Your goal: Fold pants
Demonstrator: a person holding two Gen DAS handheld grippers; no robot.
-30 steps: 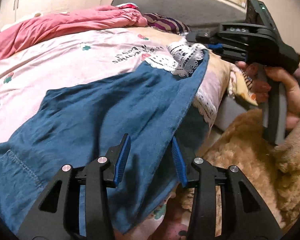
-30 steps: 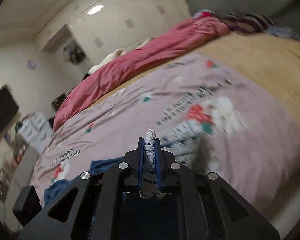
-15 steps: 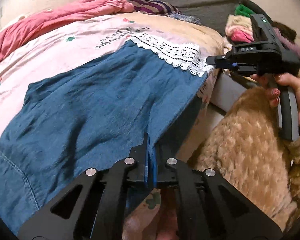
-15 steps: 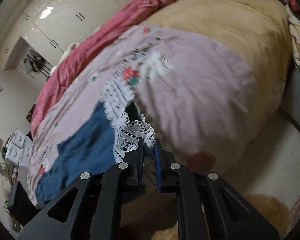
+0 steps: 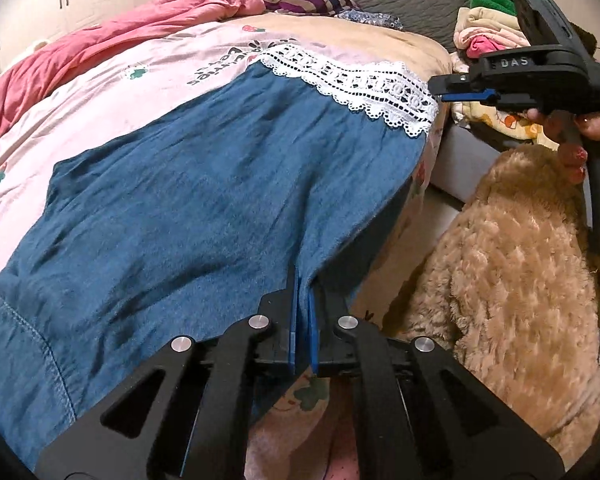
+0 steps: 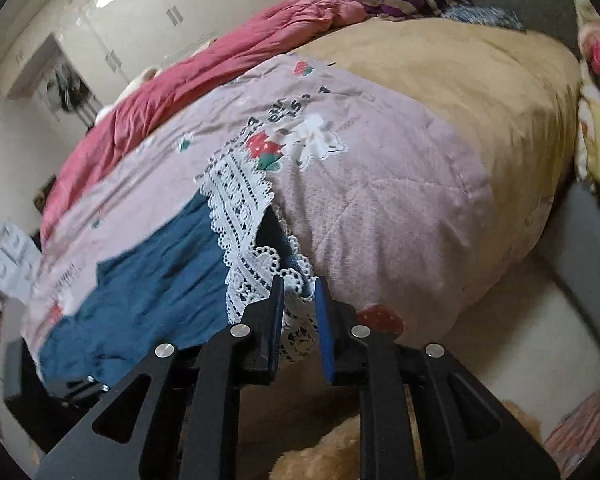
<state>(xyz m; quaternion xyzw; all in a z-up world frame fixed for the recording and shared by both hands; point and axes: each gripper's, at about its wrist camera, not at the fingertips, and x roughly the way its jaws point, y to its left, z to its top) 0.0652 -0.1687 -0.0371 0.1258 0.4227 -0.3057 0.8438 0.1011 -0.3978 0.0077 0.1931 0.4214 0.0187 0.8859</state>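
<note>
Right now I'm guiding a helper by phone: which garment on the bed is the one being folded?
Start at the pink printed quilt covering the bed. Spread across its near edge lie the blue denim pants. Unlike the rumpled pink blanket behind, they carry a white lace hem.

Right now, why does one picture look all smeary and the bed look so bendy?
The right wrist view is motion-blurred, worst at the left edge, and glare shines on the wardrobe doors. The left wrist view is sharper: the blue pants and lace hem look crisp. Both fisheye lenses curve the bed and darken the corners.
</note>
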